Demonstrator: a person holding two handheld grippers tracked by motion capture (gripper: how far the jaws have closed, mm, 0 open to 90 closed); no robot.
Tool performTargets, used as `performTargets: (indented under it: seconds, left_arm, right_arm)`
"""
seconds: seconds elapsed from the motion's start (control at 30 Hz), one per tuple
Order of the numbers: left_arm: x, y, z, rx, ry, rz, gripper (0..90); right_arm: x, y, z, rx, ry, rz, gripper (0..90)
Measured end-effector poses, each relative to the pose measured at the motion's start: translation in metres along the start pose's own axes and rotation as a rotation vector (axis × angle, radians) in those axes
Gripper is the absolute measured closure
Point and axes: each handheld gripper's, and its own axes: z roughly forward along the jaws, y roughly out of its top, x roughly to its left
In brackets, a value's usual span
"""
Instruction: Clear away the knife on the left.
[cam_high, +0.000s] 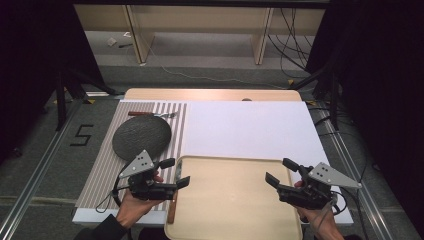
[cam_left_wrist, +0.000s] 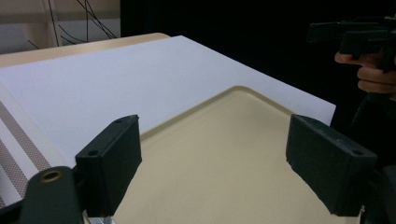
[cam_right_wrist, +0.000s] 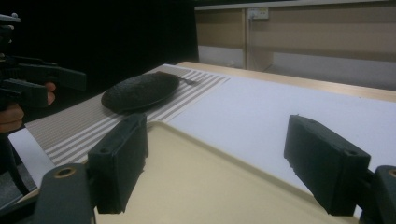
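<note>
- High view: you hold the left gripper (cam_high: 176, 173) and the right gripper (cam_high: 279, 171) over opposite sides of the bare cream tray (cam_high: 230, 200), jaws wide and empty, seemingly poised to take its two edges. The dark plate (cam_high: 141, 137) lies apart on the striped mat (cam_high: 102, 172); a utensil (cam_high: 150, 114) behind it is hard to identify.
- Left gripper view: the tray's near edge is cut off.
- Right gripper view: your wide jaws hide its rim.

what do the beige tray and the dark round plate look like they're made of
The tray looks like moulded plastic: smooth, matte cream, with a raised rim and rounded corners. The plate looks like dark stoneware or cast material, with a rough, speckled matte face, though the look alone leaves that open.
</note>
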Motion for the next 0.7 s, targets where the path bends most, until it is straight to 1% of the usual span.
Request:
performTargets:
  seconds: [0.07, 0.2, 0.3, 0.4, 0.7]
  left_arm:
    - [-0.0001, 0.0000, -0.0017, -0.013, -0.004, -0.003, 17.7]
    - [-0.0003, -0.0007, -0.0027, -0.006, -0.001, -0.004, 17.7]
    - [-0.0007, -0.0012, -0.0017, 0.005, 0.002, 0.007, 17.7]
    - [-0.0011, -0.0015, -0.0010, 0.010, 0.002, 0.009, 17.3]
    - [-0.0010, -0.0016, 0.0001, 0.013, -0.002, 0.004, 16.9]
  right_arm:
    - [0.0007, -0.0006, -0.0018, -0.004, -0.003, 0.001, 22.7]
    - [0.0016, -0.0015, -0.0044, -0.004, -0.005, 0.006, 22.6]
    - [0.0017, -0.0018, -0.0049, -0.003, -0.003, 0.003, 22.6]
    - [0.0017, -0.0015, -0.0042, -0.004, -0.001, -0.001, 22.6]
    - [0.0001, -0.0014, -0.0041, -0.008, -0.005, -0.002, 22.6]
